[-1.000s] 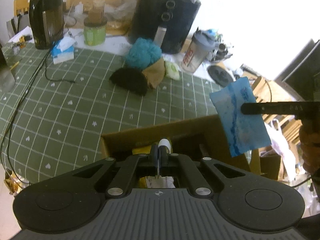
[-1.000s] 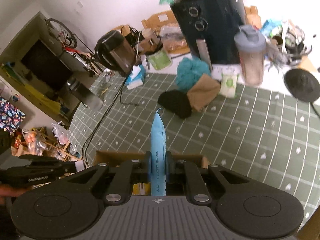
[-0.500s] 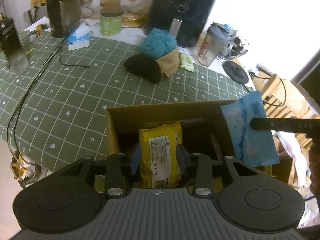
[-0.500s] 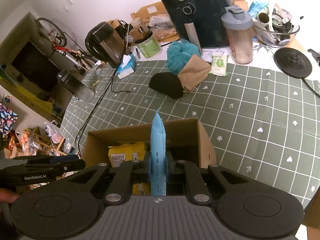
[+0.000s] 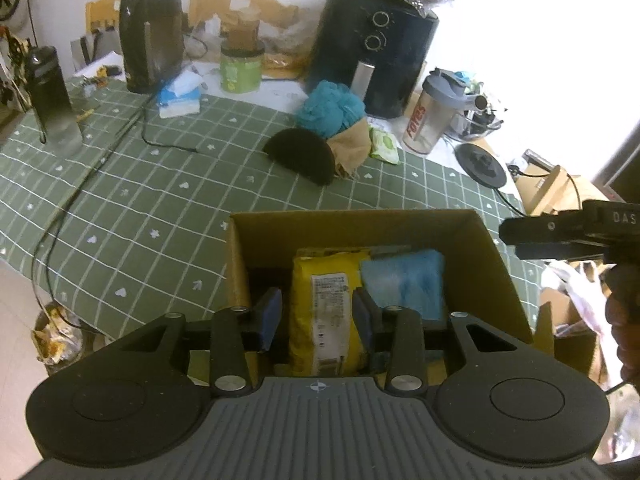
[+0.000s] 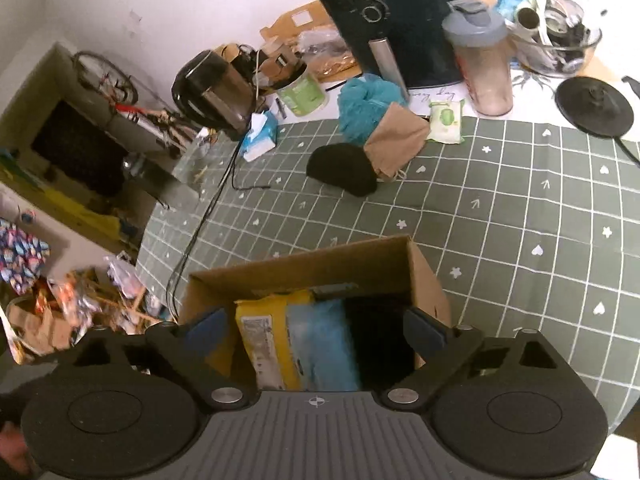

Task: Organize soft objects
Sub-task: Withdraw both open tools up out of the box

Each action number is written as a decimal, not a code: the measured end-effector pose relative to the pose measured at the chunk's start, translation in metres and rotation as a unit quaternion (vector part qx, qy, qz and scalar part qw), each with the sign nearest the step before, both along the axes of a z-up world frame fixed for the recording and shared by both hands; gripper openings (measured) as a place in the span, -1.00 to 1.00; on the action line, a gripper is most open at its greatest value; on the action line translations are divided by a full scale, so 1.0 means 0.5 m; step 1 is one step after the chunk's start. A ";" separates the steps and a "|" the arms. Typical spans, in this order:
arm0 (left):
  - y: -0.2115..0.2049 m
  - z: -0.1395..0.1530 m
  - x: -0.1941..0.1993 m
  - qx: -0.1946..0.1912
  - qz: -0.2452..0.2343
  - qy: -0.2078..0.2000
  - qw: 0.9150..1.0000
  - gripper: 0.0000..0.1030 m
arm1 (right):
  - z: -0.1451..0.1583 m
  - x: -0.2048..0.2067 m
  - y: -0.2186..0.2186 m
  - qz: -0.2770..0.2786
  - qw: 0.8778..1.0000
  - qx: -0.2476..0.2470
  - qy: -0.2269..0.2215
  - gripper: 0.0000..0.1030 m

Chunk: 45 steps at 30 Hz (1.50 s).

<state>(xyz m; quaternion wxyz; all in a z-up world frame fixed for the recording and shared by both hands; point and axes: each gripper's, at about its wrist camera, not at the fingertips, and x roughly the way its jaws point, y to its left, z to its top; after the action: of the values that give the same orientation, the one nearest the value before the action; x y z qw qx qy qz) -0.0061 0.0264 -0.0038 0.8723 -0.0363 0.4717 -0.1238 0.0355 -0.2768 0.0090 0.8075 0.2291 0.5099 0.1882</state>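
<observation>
Blue packet [image 5: 404, 280] lies inside the cardboard box [image 5: 494, 264], directly beside the yellow packet [image 5: 326, 300], both upright against each other. Right gripper [image 6: 316, 334] hangs over the box with its jaws spread wide, having just been opening; the pads touch nothing, with both packets below and between them. Left gripper [image 5: 316, 314] straddles the yellow packet; its jaws are parted and have just been opening, with the right pad close against the packet and the left pad clear of it. Further back on the green checked tablecloth [image 6: 520, 200] rest a teal soft bundle [image 6: 368, 102], a brown pouch [image 6: 394, 138] and a black soft item [image 6: 344, 168], touching one another.
</observation>
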 end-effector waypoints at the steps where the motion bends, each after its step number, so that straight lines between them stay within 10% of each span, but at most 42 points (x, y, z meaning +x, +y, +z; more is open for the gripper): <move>1: 0.000 0.001 -0.003 0.004 0.002 -0.004 1.000 -0.21 | 0.000 -0.002 0.000 0.000 1.000 -0.004 0.000 0.91; 15: -0.017 0.005 -0.032 0.029 0.023 -0.039 0.999 0.15 | 0.005 -0.027 0.008 0.021 0.994 -0.102 -0.017 1.00; 45: -0.031 0.006 0.026 0.030 -0.018 -0.024 0.999 0.16 | -0.003 -0.003 0.002 0.011 0.982 -0.189 -0.029 1.00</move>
<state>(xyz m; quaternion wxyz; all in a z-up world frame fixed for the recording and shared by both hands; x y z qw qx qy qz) 0.0070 0.0109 -0.0008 0.8818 0.0016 0.4545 -0.1259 0.0338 -0.2760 0.0073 0.8485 0.0613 0.5152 0.1039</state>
